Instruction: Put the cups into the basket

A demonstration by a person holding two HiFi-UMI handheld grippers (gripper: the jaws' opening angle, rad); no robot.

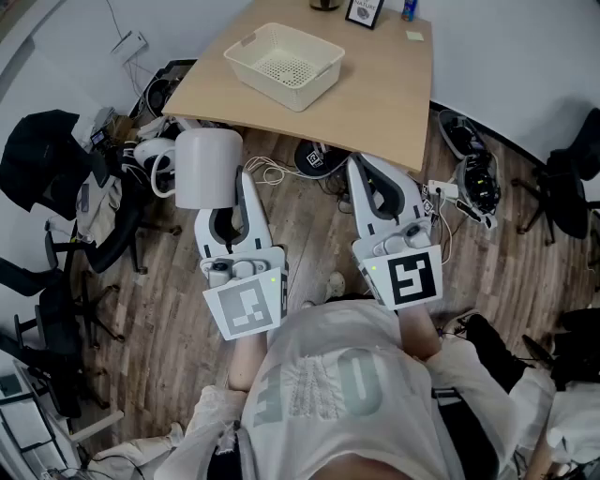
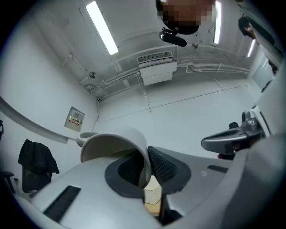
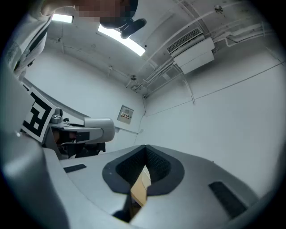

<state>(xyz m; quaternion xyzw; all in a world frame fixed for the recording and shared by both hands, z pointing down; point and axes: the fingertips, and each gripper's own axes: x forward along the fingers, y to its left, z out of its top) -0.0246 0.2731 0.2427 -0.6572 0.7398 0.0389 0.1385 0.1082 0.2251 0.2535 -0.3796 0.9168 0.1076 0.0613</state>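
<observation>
In the head view my left gripper (image 1: 236, 184) is shut on the wall of a white cup (image 1: 204, 167), holding it in the air over the floor, short of the table's front edge. In the left gripper view the cup (image 2: 117, 144) lies tilted with its rim pinched between the pads, and my left gripper (image 2: 147, 169) points up at the wall and ceiling. The cream perforated basket (image 1: 286, 64) stands on the wooden table (image 1: 384, 89) ahead, with nothing visible inside. My right gripper (image 1: 361, 167) hovers beside it, shut and empty (image 3: 144, 169).
A framed picture (image 1: 364, 11) and a yellow note (image 1: 414, 36) sit at the table's far edge. Black office chairs (image 1: 56, 164) stand at the left and one (image 1: 572, 178) at the right. Cables and gear (image 1: 476, 178) litter the wooden floor under the table.
</observation>
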